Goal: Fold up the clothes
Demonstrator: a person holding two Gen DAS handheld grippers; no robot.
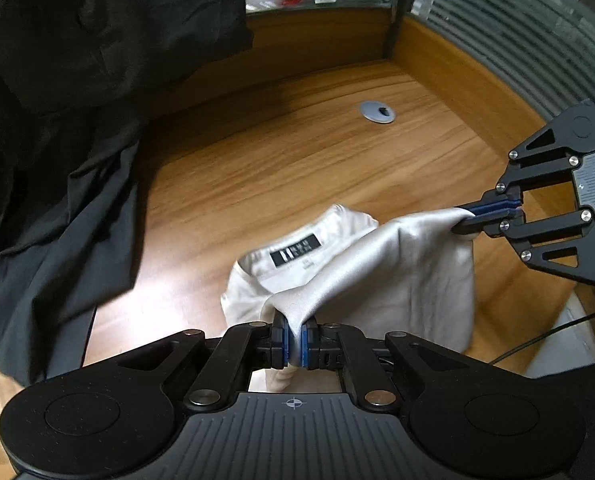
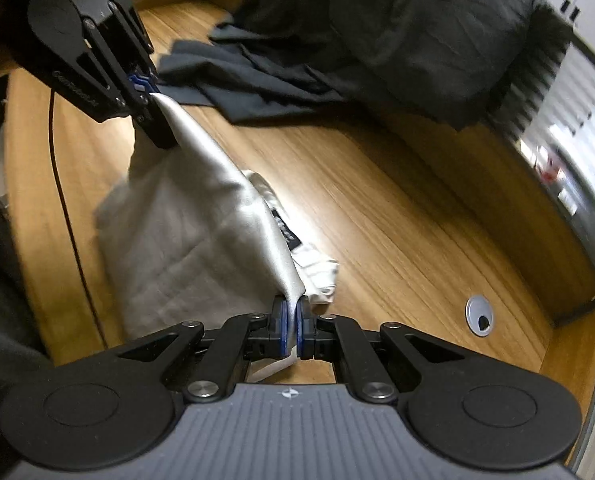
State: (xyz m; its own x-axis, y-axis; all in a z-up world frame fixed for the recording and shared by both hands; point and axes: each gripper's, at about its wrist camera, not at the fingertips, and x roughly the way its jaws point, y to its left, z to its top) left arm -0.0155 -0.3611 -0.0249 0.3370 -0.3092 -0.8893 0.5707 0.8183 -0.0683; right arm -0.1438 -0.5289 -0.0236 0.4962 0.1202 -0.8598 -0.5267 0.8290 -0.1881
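Observation:
A white garment [image 1: 397, 276] with a black neck label [image 1: 295, 251] hangs above the wooden table [image 1: 297, 148], stretched between both grippers. My left gripper [image 1: 295, 334] is shut on a pinch of its cloth at the bottom of the left wrist view. At the right of that view my right gripper [image 1: 467, 220] is shut on another corner. In the right wrist view the white garment [image 2: 201, 220] runs taut from my right gripper [image 2: 293, 328] up to the left gripper [image 2: 153, 98] at the top left. Its lower part droops toward the table.
A heap of dark clothes [image 1: 57, 120] covers the left of the table; in the right wrist view the dark clothes [image 2: 357, 40] lie at the back. A round grey cable grommet [image 1: 377, 112] sits in the tabletop. Window blinds [image 1: 517, 32] stand behind the table. A black cable [image 2: 69, 208] hangs by the left edge.

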